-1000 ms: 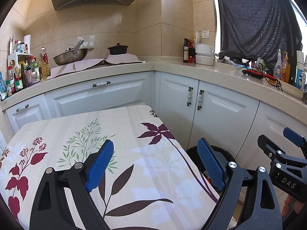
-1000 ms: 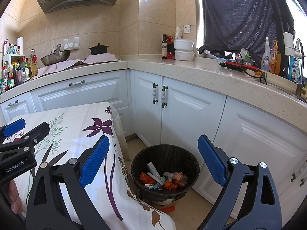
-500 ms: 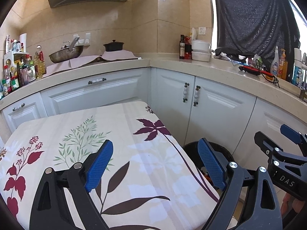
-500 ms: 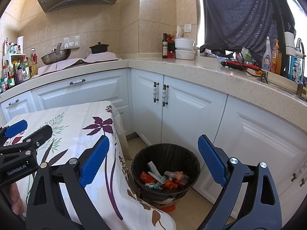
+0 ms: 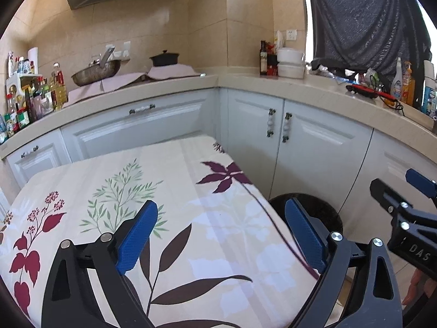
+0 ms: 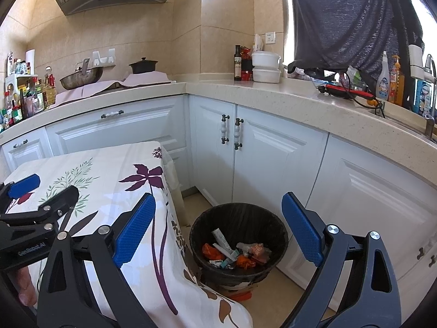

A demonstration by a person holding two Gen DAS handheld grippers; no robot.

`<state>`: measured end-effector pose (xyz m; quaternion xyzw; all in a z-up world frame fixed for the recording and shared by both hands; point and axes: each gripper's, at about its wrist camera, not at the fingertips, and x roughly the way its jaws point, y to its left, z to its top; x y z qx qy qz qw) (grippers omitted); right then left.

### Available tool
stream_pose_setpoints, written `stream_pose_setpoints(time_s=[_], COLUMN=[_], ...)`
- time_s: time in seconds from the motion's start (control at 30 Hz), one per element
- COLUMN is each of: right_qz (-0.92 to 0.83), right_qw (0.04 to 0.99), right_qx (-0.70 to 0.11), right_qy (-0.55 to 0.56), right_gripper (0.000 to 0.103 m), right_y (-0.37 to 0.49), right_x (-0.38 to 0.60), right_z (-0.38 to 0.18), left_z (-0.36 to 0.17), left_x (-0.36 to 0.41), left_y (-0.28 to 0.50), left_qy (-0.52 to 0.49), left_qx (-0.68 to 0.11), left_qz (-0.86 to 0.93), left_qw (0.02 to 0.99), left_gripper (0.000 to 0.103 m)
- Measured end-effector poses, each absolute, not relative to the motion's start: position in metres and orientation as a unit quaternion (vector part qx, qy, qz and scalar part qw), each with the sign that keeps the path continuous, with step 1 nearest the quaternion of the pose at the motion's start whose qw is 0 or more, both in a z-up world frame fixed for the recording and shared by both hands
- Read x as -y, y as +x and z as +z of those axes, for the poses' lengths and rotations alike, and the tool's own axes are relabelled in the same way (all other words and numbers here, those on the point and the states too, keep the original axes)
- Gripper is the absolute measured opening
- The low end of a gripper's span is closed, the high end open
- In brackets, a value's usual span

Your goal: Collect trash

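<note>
Left-wrist view: the left gripper (image 5: 220, 235) hangs above a table under a flowered tablecloth (image 5: 174, 191), its blue pads spread wide with nothing between them; the jaws have just been opening a little further. No loose litter shows on the cloth. At the cloth's right edge the rim of a black bin (image 5: 322, 213) peeks out, and further right the right gripper (image 5: 404, 191) enters the frame from the side.

Right-wrist view: the left gripper (image 6: 35, 191) sits over the cloth at far left. The right gripper (image 6: 218, 227) is poised over the bin (image 6: 237, 213) on the floor between table and white cabinets (image 6: 262, 158), jaws likewise spread and empty. The trash (image 6: 235, 251) lies in the bottom of the bin: crumpled orange and pink wrappers and a flattened tube. One orange scrap (image 6: 240, 296) appears to lie on the floor against the bin's base.

Such wrappers look light, soft and crushable, likely a little slick; a pinch across a crumpled fold should hold better than a flat edge. The floor scrap, partly tucked under the bin, seems the awkward piece.
</note>
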<state>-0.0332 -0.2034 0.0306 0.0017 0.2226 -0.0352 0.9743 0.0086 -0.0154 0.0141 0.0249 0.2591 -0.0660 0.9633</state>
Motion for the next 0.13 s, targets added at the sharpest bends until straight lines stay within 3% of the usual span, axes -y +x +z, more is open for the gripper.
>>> stream_pose_setpoints(time_s=[0.13], right_qz=[-0.02], right_qw=[0.974], right_qx=[-0.227], right_qy=[-0.001], right_gripper=[0.092], right_y=[-0.0236], right_x=[0.1967], right_z=[0.0304], left_z=[0.0086], left_x=[0.0042], left_y=[0.0159], left_qy=[0.021], left_qx=[-0.274], left_qz=[-0.053], left_qw=[0.96], left_gripper=[0.091])
